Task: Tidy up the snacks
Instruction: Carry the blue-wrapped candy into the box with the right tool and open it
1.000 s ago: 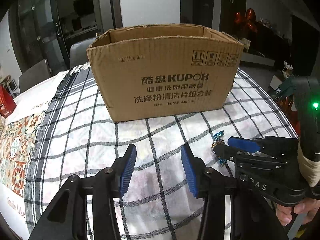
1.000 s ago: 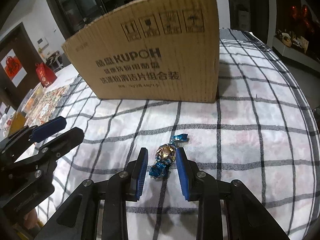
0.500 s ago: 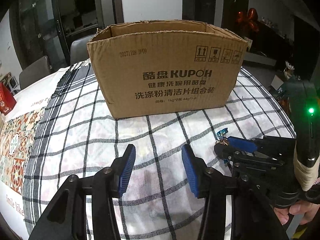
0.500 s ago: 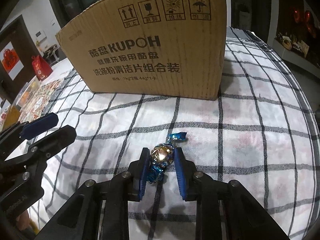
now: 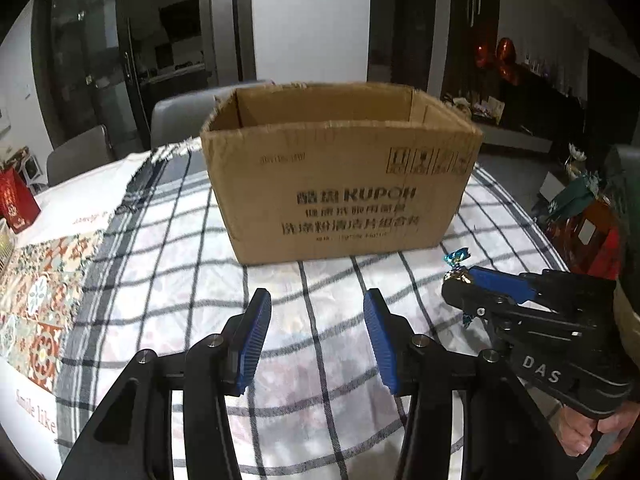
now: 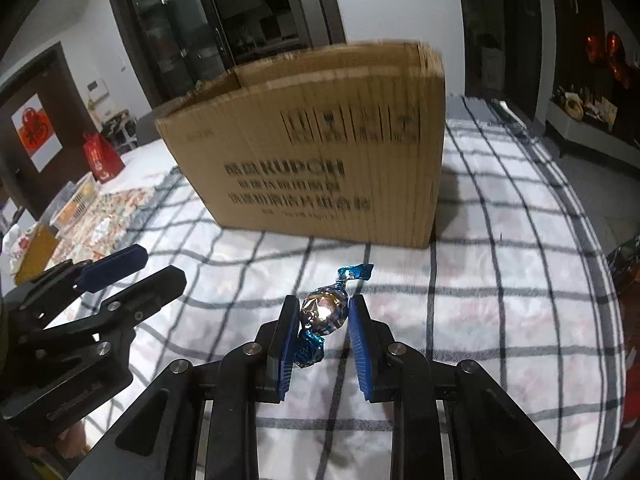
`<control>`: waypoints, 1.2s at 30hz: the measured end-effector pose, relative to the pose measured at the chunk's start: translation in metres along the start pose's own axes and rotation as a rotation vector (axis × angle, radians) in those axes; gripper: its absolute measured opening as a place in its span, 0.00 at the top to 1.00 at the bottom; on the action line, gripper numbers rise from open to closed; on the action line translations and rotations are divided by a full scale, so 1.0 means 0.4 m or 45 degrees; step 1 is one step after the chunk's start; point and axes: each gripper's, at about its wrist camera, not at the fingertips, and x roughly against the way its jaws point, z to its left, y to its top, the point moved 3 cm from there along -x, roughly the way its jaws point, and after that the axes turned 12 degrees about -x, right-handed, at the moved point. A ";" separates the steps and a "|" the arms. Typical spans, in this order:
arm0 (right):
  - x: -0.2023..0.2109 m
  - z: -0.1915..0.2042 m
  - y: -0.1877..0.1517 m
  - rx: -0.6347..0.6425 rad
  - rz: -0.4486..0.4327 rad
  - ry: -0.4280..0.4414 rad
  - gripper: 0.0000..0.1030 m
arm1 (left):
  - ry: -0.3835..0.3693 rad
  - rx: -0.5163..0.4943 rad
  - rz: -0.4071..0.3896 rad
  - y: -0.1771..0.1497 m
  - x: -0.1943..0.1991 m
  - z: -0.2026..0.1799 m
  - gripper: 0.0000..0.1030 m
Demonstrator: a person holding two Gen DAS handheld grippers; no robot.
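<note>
Right wrist view: the right gripper (image 6: 323,322) has its blue pads pressed on a candy (image 6: 324,310) in blue and gold foil, held off the checked cloth (image 6: 500,280) in front of the box (image 6: 320,160). One twisted end sticks out past the fingertips toward the box. The box stands open at the table's middle. Left wrist view: the left gripper (image 5: 318,336) hangs partly open with nothing between its pads, beside the right one.

A checked cloth (image 5: 168,280) covers the table; the box (image 5: 340,184) stands on it at frame centre, a patterned mat (image 5: 36,292) lies lower left.
</note>
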 end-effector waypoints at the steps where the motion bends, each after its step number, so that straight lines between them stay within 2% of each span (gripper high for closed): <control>1: 0.009 0.005 0.007 0.003 -0.011 0.006 0.74 | 0.005 -0.002 -0.010 0.007 0.005 0.002 0.54; 13: 0.106 0.051 0.112 0.039 -0.179 0.054 0.74 | 0.045 0.006 -0.139 0.107 0.066 0.052 0.54; 21: 0.142 0.068 0.199 0.057 -0.271 0.049 0.74 | 0.076 -0.030 -0.211 0.185 0.088 0.070 0.45; 34: 0.091 0.079 0.342 0.112 -0.309 -0.028 0.74 | 0.095 0.012 -0.215 0.266 0.052 0.124 0.31; 36: 0.083 0.079 0.353 0.112 -0.310 -0.039 0.70 | 0.094 0.012 -0.209 0.269 0.047 0.126 0.30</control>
